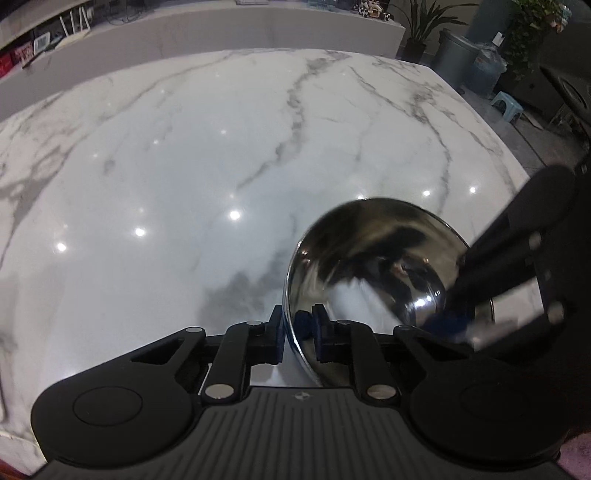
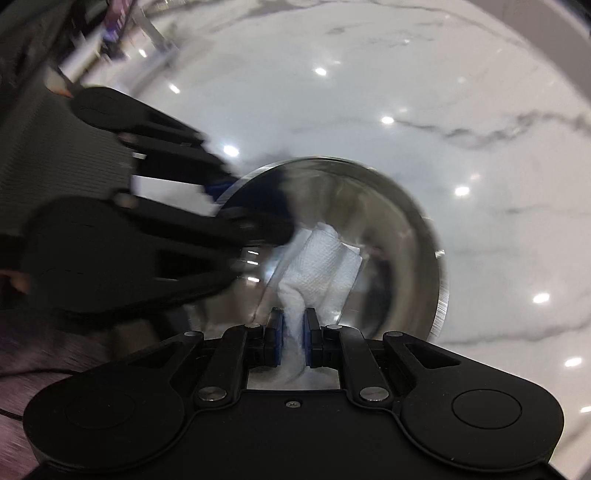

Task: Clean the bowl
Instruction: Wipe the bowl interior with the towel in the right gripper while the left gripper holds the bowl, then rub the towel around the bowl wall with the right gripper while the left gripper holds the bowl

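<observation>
A shiny steel bowl (image 1: 373, 258) is tipped on its side above the white marble table (image 1: 184, 166). My left gripper (image 1: 297, 325) is shut on the bowl's rim, one pad outside and one inside. My right gripper (image 1: 454, 321) reaches in from the right with its tips inside the bowl. In the right wrist view my right gripper (image 2: 293, 325) is shut on a folded white paper towel (image 2: 321, 262), which is pressed against the inner wall of the bowl (image 2: 399, 229). The left gripper (image 2: 221, 206) shows blurred at the bowl's left rim.
A grey counter (image 1: 221, 33) runs behind the table. Potted plants (image 1: 424, 26), a grey bin (image 1: 452, 55) and a small teal stool (image 1: 506, 105) stand on the floor past the table's far right corner. A sleeve (image 2: 44, 140) fills the left of the right wrist view.
</observation>
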`<state>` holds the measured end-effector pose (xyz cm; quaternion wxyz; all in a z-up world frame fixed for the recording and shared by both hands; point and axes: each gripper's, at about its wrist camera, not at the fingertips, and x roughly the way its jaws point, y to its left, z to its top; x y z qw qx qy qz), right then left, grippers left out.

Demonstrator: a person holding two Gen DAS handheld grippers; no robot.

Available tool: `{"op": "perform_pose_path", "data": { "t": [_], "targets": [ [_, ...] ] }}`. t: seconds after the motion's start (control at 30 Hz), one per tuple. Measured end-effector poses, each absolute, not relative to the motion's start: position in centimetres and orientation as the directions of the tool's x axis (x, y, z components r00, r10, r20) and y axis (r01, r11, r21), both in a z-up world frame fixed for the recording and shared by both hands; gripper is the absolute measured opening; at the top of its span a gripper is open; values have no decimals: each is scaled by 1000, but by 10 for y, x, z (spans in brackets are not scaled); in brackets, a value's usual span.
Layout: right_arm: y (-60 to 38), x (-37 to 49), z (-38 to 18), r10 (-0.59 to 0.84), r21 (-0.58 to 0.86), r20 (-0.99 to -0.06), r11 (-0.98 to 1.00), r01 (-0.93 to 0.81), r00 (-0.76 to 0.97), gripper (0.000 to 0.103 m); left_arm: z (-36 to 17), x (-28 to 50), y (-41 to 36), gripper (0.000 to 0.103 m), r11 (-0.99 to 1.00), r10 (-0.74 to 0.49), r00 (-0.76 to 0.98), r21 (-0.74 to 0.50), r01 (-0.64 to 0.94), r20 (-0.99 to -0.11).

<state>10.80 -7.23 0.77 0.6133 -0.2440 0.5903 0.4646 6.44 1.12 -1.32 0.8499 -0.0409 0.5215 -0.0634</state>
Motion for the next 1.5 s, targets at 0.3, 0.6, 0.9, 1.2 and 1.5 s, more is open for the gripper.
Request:
{"op": "perform_pose_path", "data": {
  "t": [0.3, 0.6, 0.9, 1.2, 1.5],
  "targets": [
    [-62, 100, 13, 155, 71, -988, 367, -928, -15, 9, -14, 62, 13, 14, 986, -167, 442, -155, 63, -881],
    [-51, 92, 18, 95, -132, -982, 291, -948, 166, 9, -18, 60, 15, 15, 978, -201, 414, -205, 37, -887],
    [-51, 96, 24, 122, -95, -982, 324, -941, 141, 9, -18, 51, 11, 24, 975, -219, 390, -217, 49, -894],
    [-50, 96, 28, 215, 77, -977, 389, -918, 9, 11, -17, 54, 8, 19, 983, -182, 417, -176, 53, -890],
    [-66, 109, 45, 238, 162, -968, 371, -914, -75, 10, -12, 58, 7, 13, 991, -133, 455, -112, 75, -880]
  ]
}}
